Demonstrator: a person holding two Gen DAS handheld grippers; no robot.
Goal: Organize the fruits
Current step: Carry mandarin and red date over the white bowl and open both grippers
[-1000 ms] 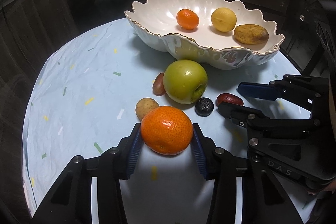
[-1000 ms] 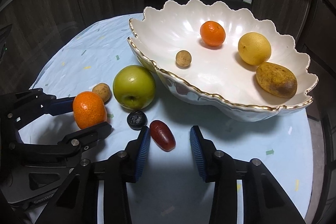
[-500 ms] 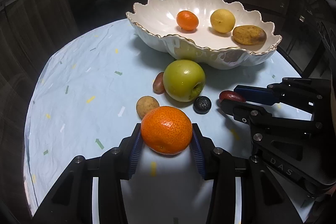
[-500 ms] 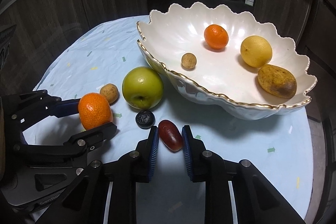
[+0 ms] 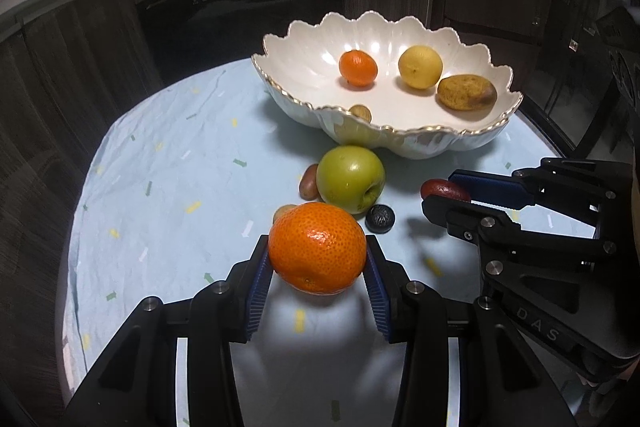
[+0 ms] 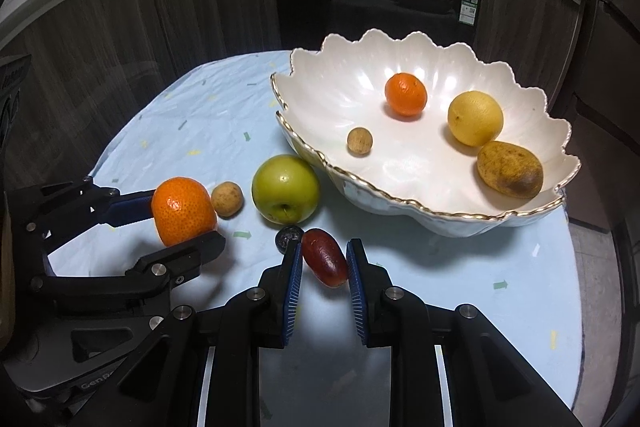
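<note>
My left gripper (image 5: 317, 267) is shut on a large orange (image 5: 317, 247) and holds it above the tablecloth; the orange also shows in the right wrist view (image 6: 183, 211). My right gripper (image 6: 322, 263) is shut on a dark red date (image 6: 324, 257), lifted off the cloth; the date also shows in the left wrist view (image 5: 442, 189). The white scalloped bowl (image 6: 316, 99) holds a small orange (image 6: 405, 94), a lemon (image 6: 475, 118), a brown fruit (image 6: 509, 169) and a small tan ball (image 6: 359, 141).
On the light blue cloth lie a green apple (image 6: 285, 188), a small tan fruit (image 6: 227, 199), a small black fruit (image 6: 287, 235) and a reddish date (image 5: 309, 181) behind the apple. Dark cabinets and an oven stand behind the round table.
The right gripper closed on the dark red date and lifted it. The left gripper raised the large orange off the cloth.
</note>
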